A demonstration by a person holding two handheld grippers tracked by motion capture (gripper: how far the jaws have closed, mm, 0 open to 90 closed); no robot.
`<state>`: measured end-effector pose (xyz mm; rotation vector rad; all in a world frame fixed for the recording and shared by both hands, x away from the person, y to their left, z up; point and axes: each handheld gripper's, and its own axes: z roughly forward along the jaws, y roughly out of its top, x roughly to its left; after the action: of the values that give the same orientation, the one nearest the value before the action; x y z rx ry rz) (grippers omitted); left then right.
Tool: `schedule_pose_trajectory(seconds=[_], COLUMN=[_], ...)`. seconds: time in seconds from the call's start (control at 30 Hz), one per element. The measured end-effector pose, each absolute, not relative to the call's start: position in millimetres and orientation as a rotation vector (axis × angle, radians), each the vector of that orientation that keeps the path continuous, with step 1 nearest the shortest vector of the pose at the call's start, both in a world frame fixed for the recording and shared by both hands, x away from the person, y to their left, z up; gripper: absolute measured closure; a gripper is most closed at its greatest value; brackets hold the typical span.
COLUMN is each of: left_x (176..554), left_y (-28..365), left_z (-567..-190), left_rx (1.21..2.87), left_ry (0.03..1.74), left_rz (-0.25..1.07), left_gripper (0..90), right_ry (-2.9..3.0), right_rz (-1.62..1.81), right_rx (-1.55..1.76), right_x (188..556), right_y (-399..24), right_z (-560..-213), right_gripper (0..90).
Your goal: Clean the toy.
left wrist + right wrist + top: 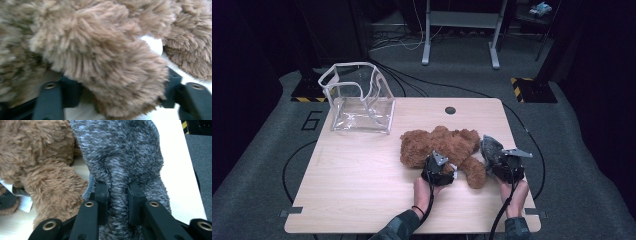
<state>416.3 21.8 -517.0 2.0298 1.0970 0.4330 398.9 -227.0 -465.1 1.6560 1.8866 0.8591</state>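
Observation:
A brown plush teddy bear [442,144] lies on the wooden table [357,190], right of centre. My left gripper [438,164] is at the bear's near side. In the left gripper view the jaws stand on either side of a furry limb [105,65], and its fur fills the gap and touches both, so the left gripper [121,92] is shut on it. A grey fleecy cloth [490,147] lies against the bear's right side. My right gripper [117,200] is shut on a pinched fold of this grey cloth [125,152], with the bear [37,157] just to its left.
A clear plastic bag [359,97] with a white rim stands open at the table's back left corner. A small round hole [450,110] sits near the far edge. A white tag [25,204] pokes out under the bear. Cables and a metal frame lie on the floor beyond.

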Motion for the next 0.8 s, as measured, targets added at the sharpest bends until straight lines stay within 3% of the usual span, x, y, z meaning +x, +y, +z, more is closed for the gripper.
schedule_pose_trajectory(seconds=[0.4,0.8], left_x=[423.4,434.8], left_y=[26.8,39.3], left_z=[-516.8,-496.3], left_rx=[1.991,1.952], left_ry=[1.091,1.01], left_rz=[0.426,0.414], left_gripper=[69.5,73.9], right_ry=[1.882,1.883], right_rz=[0.82,0.82], right_rx=[1.674,1.686], right_x=[406.2,406.5], right_y=[-229.4,-226.6], right_z=[-477.7,-483.8], right_gripper=[73.8,73.5])
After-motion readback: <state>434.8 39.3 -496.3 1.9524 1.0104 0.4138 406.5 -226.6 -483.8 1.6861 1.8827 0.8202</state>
